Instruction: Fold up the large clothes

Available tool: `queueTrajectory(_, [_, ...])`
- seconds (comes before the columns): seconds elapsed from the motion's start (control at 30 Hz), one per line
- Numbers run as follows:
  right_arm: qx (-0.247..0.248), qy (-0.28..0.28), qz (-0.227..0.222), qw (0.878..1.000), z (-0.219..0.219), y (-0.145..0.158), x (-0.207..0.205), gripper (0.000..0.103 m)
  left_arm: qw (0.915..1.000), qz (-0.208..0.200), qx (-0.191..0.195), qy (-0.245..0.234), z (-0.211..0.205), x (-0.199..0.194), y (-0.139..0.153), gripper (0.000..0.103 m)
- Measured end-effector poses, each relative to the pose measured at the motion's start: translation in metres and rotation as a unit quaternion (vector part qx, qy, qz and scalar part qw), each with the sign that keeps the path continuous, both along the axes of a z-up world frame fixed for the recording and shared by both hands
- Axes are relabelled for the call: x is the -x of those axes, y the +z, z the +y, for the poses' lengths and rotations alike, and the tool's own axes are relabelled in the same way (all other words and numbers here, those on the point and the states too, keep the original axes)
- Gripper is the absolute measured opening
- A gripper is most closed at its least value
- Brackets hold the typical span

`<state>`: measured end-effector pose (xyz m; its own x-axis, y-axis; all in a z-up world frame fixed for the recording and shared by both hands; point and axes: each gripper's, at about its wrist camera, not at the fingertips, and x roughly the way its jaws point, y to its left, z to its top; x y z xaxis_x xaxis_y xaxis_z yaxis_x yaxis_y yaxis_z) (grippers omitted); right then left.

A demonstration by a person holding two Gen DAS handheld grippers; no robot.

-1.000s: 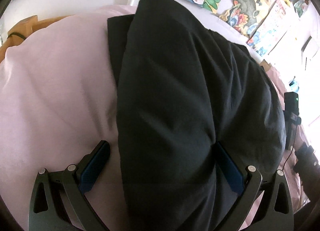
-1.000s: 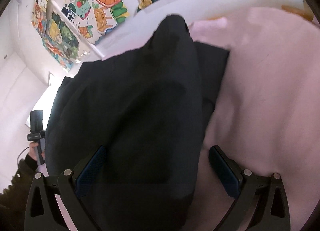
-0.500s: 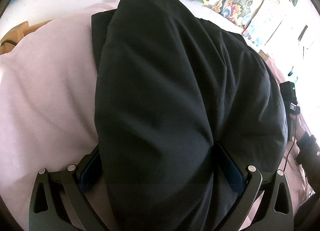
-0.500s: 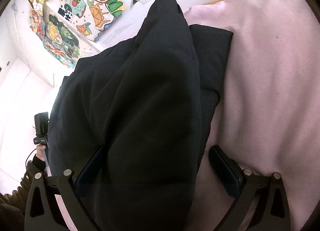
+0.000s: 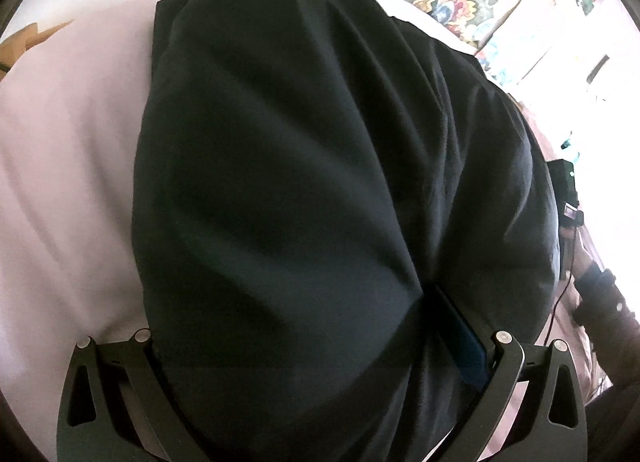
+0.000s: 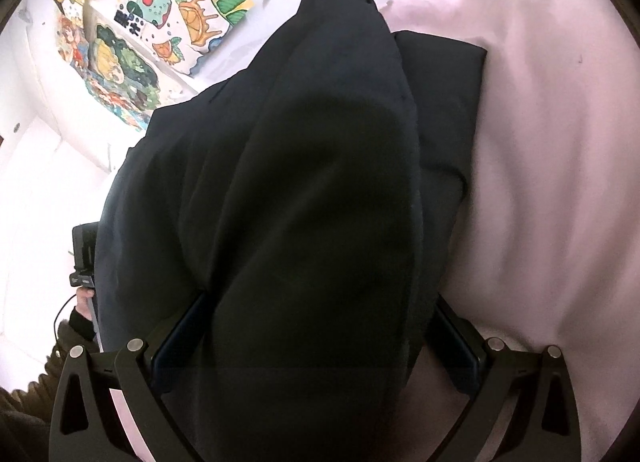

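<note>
A large black garment point(image 5: 304, 190) lies on a pink sheet point(image 5: 68, 166) and fills most of both views; it also shows in the right wrist view point(image 6: 316, 198). A thick fold of it bulges between the wide-apart fingers of my left gripper point(image 5: 316, 346); its left finger is hidden under the cloth. My right gripper point(image 6: 320, 330) also stands open, with a raised fold of the same garment lying between its fingers point(image 6: 460, 342). A flat lower layer point(image 6: 444, 102) lies on the sheet beyond the fold.
The pink sheet point(image 6: 552, 182) spreads to the right in the right wrist view. Colourful pictures point(image 6: 160, 22) hang on the white wall behind. The other gripper's body point(image 6: 82, 250) and a hand show at the far left. Wooden furniture point(image 5: 28, 38) lies at the upper left.
The black fold has slid further in between both grippers' fingers, now covering my left gripper's left finger. Both grippers have stayed open and moved forward over the garment.
</note>
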<state>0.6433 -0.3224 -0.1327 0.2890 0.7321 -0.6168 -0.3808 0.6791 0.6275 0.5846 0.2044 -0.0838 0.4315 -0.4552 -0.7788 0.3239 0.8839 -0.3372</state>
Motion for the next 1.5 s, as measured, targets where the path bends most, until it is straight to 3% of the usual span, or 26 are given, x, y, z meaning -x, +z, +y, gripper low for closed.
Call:
queueTrajectory(0.1, [-0.007, -0.002, 0.011, 1.000, 0.002, 0.003, 0.002, 0.088, 0.9998, 0.008, 0.002, 0.017, 0.001, 0.002, 0.002, 0.099])
queueTrajectory(0.2, [-0.008, -0.013, 0.010, 1.000, 0.001, 0.007, 0.008, 0.071, 0.9992, 0.004, 0.004, 0.039, 0.002, 0.008, 0.007, 0.083])
queueTrajectory(0.43, [0.007, -0.058, -0.010, 0.998, 0.006, 0.028, 0.031, 0.038, 0.9937, -0.048, -0.006, 0.101, -0.006, 0.040, 0.022, 0.034])
queueTrajectory(0.57, [0.016, -0.091, -0.036, 0.995, 0.013, 0.054, 0.055, 0.026, 0.9905, -0.073, -0.057, 0.102, -0.025, 0.060, 0.035, 0.020])
queueTrajectory(0.67, [0.023, -0.105, -0.056, 0.993, 0.014, 0.074, 0.078, 0.024, 0.9871, -0.095, -0.092, 0.091, -0.043, 0.085, 0.048, 0.018])
queueTrajectory(0.9, [0.045, -0.121, -0.074, 0.989, 0.019, 0.108, 0.147, 0.023, 0.9843, -0.114, -0.123, 0.056, -0.096, 0.150, 0.075, 0.016])
queueTrajectory(1.0, [0.068, -0.121, -0.080, 0.987, 0.025, 0.130, 0.187, 0.023, 0.9850, -0.117, -0.119, 0.044, -0.110, 0.177, 0.090, 0.016])
queueTrajectory(1.23, [0.108, -0.119, -0.079, 0.984, 0.041, 0.186, 0.269, 0.023, 0.9891, -0.100, -0.094, 0.055, -0.098, 0.258, 0.109, 0.016])
queueTrajectory(1.37, [0.125, -0.112, -0.058, 0.984, 0.046, 0.180, 0.297, 0.023, 0.9916, -0.070, -0.080, 0.073, -0.096, 0.274, 0.100, 0.016])
queueTrajectory(1.5, [0.125, -0.111, -0.035, 0.985, 0.041, 0.147, 0.309, 0.024, 0.9922, -0.043, -0.078, 0.086, -0.100, 0.278, 0.060, 0.016])
